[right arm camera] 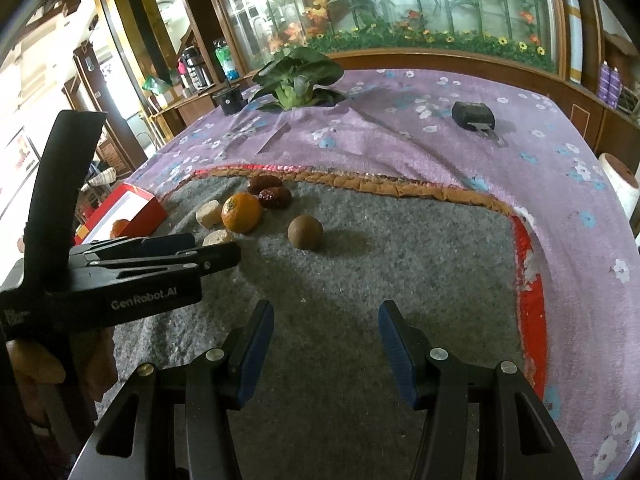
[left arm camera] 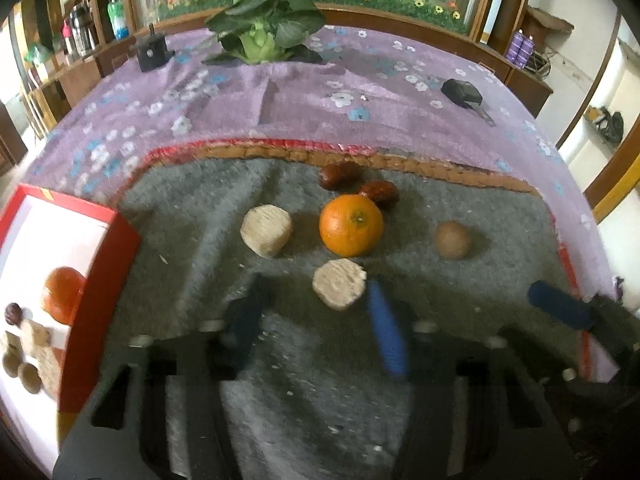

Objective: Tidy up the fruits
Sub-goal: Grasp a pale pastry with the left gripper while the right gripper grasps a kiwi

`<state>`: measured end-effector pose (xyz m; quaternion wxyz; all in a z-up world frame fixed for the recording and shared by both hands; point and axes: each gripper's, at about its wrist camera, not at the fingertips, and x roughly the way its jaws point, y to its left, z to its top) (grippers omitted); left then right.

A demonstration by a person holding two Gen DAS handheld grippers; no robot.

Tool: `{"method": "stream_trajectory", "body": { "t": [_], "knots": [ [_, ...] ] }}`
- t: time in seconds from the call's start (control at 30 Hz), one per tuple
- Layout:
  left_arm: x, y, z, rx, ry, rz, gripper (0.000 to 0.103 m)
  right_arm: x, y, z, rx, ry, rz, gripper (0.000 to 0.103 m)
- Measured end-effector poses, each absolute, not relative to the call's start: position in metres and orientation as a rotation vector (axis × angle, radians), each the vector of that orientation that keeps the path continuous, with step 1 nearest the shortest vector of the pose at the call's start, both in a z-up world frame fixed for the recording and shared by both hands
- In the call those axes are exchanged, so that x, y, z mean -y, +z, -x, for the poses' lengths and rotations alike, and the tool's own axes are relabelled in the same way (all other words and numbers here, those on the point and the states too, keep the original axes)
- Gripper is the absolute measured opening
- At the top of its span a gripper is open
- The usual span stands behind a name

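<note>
Over the grey mat [right arm camera: 360, 280], left tool [left arm camera: 316, 312] and right tool [right arm camera: 326, 320], both level, wide, empty.

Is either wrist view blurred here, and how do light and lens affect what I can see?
Left wrist view: motion-smeared, the left gripper and the red box soft, the orange still readable. Right wrist view: sharp, the right gripper crisp, the brown round fruit casting a soft shadow to its right, the glass behind glaring. Both views: fisheye bends the table edge.
</note>
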<state>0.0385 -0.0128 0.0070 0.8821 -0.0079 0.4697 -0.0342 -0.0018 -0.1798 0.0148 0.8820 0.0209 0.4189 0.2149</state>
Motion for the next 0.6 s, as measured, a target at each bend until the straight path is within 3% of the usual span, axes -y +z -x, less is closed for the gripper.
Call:
{"method": "stream_trajectory", "body": {
  "t": [0.13,0.4,0.6],
  "knots": [
    [0.006,0.007,-0.037,-0.960,-0.097,0.039,0.029,0.169,0.022,-0.007,-0.855,0.459,0.001,0.053],
    [0.010,0.003,-0.030,-0.900,-0.106,-0.021,0.029,0.148,0.018,-0.041,-0.865,0.455,0.072,0.053],
    [0.004,0.003,-0.032,-0.902,-0.131,0.016,0.029,0.134,0.006,-0.059,-0.896,0.464,0.118,0.033]
  ]
}}
